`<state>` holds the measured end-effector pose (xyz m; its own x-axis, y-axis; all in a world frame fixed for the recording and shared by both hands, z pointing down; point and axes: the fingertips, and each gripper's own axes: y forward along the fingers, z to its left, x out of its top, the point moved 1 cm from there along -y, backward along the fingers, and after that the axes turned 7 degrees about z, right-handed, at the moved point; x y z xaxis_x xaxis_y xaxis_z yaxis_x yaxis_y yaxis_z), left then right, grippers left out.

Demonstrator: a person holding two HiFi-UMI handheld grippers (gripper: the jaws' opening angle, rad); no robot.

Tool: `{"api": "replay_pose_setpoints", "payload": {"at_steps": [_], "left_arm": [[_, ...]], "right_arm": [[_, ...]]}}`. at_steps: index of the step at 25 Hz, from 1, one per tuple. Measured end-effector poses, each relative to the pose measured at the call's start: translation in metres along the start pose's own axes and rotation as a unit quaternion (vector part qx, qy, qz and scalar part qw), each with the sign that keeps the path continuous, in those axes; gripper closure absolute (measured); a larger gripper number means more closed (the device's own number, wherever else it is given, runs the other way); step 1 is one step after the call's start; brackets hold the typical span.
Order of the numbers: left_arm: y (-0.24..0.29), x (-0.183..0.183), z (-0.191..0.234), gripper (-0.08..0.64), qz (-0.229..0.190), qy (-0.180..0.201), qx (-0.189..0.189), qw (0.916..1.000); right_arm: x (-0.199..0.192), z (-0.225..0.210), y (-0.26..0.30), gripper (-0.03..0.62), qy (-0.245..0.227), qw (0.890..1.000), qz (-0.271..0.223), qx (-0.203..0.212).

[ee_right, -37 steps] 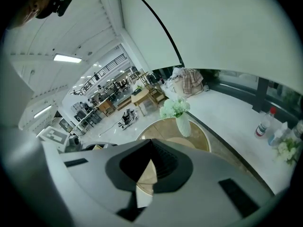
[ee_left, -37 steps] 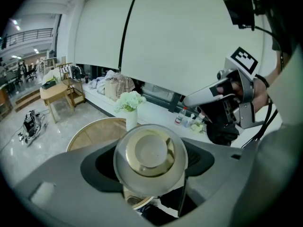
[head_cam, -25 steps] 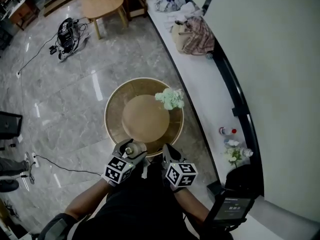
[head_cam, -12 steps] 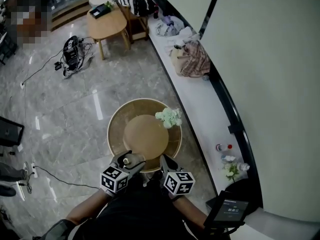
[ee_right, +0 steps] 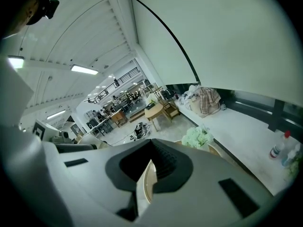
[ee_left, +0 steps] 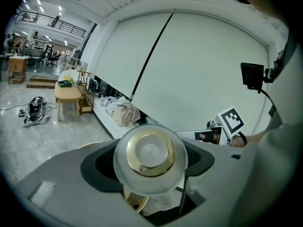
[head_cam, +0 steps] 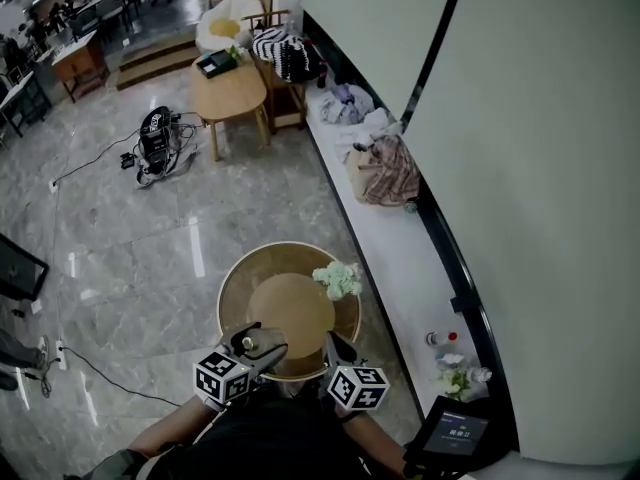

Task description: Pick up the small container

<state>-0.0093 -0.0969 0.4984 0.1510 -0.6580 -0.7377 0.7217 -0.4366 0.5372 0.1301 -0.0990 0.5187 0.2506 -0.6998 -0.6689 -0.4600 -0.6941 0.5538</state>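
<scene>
The left gripper (head_cam: 256,345) grips the small container (ee_left: 150,157) above the round table's (head_cam: 228,290) near rim. The right gripper (head_cam: 333,345), jaws nearly together and empty, hovers beside it. Pale green flowers (head_cam: 338,279) stand at the table's far right rim.

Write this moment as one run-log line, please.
left gripper: shut on small container, at round table's near edge | right gripper: jaws together, empty | task: container in grasp

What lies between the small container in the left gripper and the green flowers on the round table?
In the head view, only the round table's bare raised centre lies between small container and green flowers.
</scene>
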Motion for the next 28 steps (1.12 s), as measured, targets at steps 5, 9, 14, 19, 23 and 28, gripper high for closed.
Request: {"api": "replay_pose_setpoints", "payload": {"at_steps": [5, 9, 14, 19, 23, 28], "left_arm": [[-0.008, 0.012, 0.004, 0.229, -0.013, 0.0, 0.004, 0.9999], [-0.017, 0.018, 0.005, 0.229, -0.025, 0.001, 0.007, 0.9997], [-0.023, 0.028, 0.008, 0.229, -0.04, 0.0, 0.013, 0.9991], [-0.023, 0.034, 0.007, 0.229, -0.046, 0.005, 0.01, 0.9989], [-0.022, 0.035, 0.01, 0.229, -0.049, 0.006, 0.009, 0.9987], [-0.023, 0.04, 0.012, 0.229, -0.055, 0.011, 0.01, 0.9983]], "right_arm": [[0.019, 0.007, -0.001, 0.586, -0.011, 1.0, -0.016, 0.009], [0.031, 0.021, -0.005, 0.586, -0.023, 0.999, -0.029, 0.018], [0.041, 0.032, -0.007, 0.586, -0.04, 0.998, -0.041, 0.027], [0.05, 0.037, -0.006, 0.586, -0.059, 0.997, -0.047, 0.028], [0.052, 0.038, -0.004, 0.586, -0.066, 0.996, -0.053, 0.029], [0.054, 0.039, -0.005, 0.586, -0.07, 0.995, -0.058, 0.027]]}}
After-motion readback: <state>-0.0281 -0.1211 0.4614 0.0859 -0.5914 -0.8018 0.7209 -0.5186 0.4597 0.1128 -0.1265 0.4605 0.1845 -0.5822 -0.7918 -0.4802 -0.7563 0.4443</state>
